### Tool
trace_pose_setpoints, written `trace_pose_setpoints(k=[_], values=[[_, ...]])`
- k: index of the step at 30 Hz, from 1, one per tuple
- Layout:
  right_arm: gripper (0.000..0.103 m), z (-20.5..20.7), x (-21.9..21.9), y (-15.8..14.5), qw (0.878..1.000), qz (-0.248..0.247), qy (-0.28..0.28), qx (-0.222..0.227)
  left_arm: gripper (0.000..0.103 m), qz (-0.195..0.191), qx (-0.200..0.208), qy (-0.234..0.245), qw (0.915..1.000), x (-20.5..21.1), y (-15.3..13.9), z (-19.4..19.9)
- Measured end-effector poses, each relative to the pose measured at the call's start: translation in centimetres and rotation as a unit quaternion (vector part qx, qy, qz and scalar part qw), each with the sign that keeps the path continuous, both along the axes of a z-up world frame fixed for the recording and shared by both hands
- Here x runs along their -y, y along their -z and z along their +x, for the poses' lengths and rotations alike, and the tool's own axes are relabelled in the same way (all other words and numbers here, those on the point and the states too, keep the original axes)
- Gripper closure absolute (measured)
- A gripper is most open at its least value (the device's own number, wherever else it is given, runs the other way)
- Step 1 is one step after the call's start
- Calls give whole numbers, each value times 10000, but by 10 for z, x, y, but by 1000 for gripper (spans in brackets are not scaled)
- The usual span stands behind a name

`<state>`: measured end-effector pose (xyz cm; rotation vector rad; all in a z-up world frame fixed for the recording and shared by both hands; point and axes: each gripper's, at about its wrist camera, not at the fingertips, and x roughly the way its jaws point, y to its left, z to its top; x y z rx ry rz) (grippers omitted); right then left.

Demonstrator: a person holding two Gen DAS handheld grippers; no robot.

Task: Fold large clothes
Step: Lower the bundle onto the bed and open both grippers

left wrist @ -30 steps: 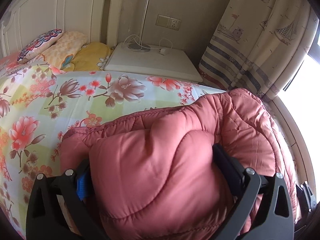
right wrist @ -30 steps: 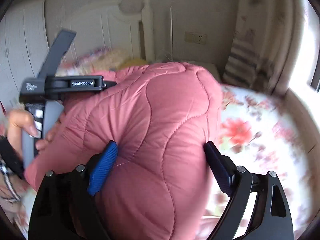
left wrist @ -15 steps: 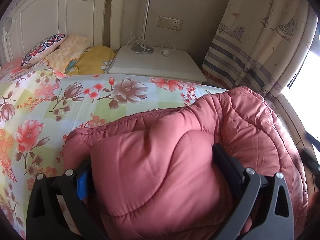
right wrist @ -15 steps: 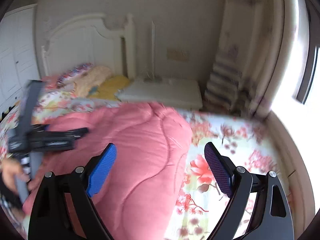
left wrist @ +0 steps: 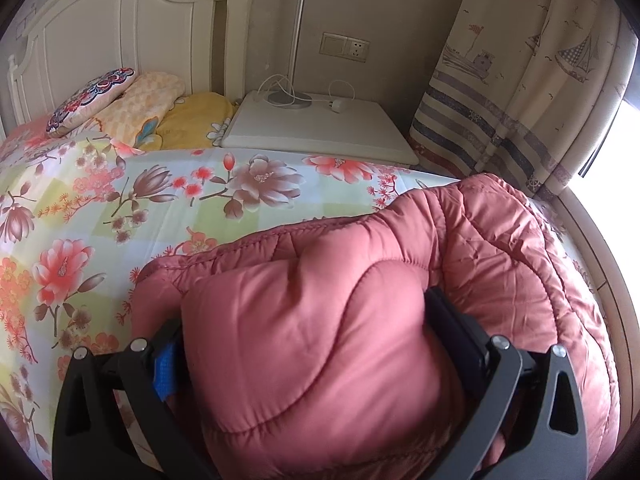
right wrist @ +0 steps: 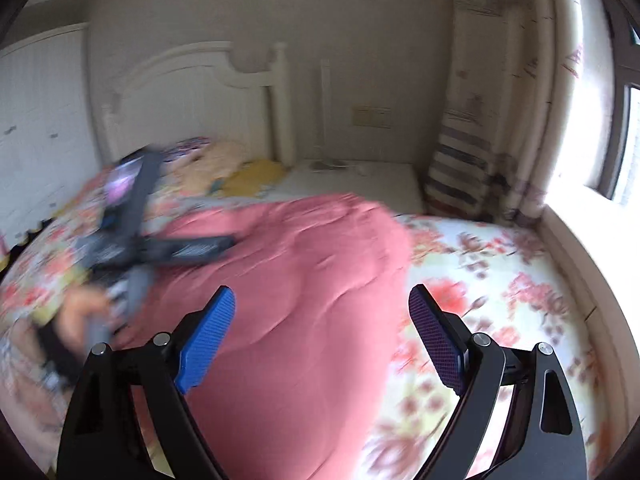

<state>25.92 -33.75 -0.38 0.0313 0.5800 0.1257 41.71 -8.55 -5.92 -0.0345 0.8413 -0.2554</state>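
A pink quilted coat (left wrist: 500, 248) lies bunched on the flowered bed sheet (left wrist: 120, 208). My left gripper (left wrist: 302, 316) is shut on a thick fold of it, which bulges out between both fingers. In the right wrist view the coat (right wrist: 312, 280) spreads below and ahead of my right gripper (right wrist: 324, 336), which hangs open above it with nothing between its blue pads (right wrist: 204, 344). The left gripper (right wrist: 132, 240) and the hand holding it (right wrist: 80, 312) appear blurred at the coat's left edge.
Pillows (left wrist: 132, 104) lie against the white headboard (left wrist: 120, 32). A white nightstand (left wrist: 320, 128) carries a lamp pole (left wrist: 298, 36) and a cable. A patterned curtain (left wrist: 520, 80) hangs at the right beside a bright window (right wrist: 600, 140).
The right gripper has let the coat out of its jaws and drawn back and up, so the coat now lies below it. The left gripper keeps its hold in place.
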Motion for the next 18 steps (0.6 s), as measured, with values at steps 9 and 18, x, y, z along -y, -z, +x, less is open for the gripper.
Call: trace_pose_setpoints(k=[9, 18], values=[[15, -35, -11, 23, 9994, 110, 138, -289, 2, 52, 78, -187, 9998, -6, -12, -13], [15, -113, 25, 5, 9955, 577, 748, 92, 2, -123, 1340, -915, 9867, -31, -70, -159]])
